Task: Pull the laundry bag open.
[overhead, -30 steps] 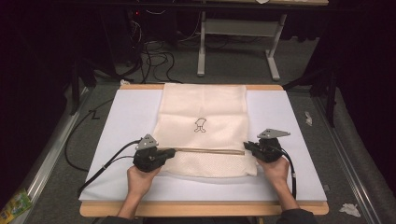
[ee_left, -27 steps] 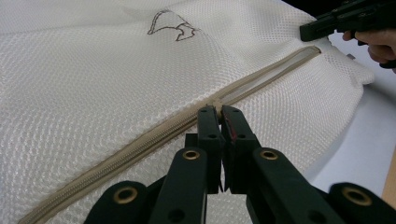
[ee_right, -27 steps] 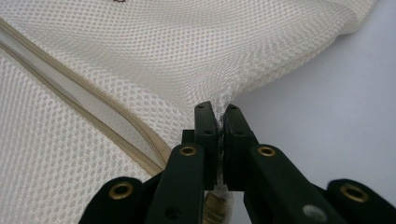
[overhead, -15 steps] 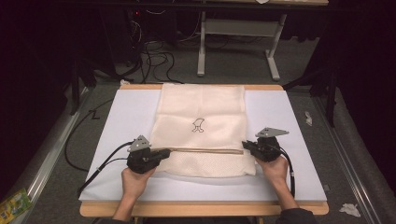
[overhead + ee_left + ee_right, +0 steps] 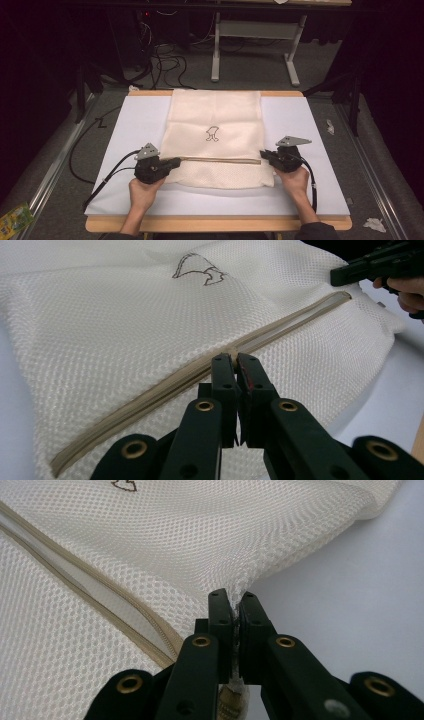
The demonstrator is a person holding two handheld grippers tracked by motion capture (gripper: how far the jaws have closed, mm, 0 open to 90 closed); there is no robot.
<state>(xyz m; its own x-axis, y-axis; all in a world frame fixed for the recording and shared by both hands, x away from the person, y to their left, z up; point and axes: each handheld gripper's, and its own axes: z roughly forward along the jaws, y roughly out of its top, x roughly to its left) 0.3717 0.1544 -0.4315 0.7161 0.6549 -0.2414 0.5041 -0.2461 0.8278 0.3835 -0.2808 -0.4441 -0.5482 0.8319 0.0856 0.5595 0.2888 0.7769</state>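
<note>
Leftward since a second ago goes my left gripper (image 5: 235,360), jaws pinched on the zipper pull (image 5: 231,351), leaving an open gap behind. My right gripper (image 5: 232,600) clamps the mesh bag (image 5: 216,115) corner on the table (image 5: 310,125). Roughly half the zipper (image 5: 220,160) seems left.

White board (image 5: 310,125) on wooden table (image 5: 215,223); cables (image 5: 165,60) on floor.

Prob. lab, dark room, floor cables (image 5: 165,62), white-topped table (image 5: 300,120)

Both claws closed — left claw (image 5: 172,162), right claw (image 5: 263,154)
</note>
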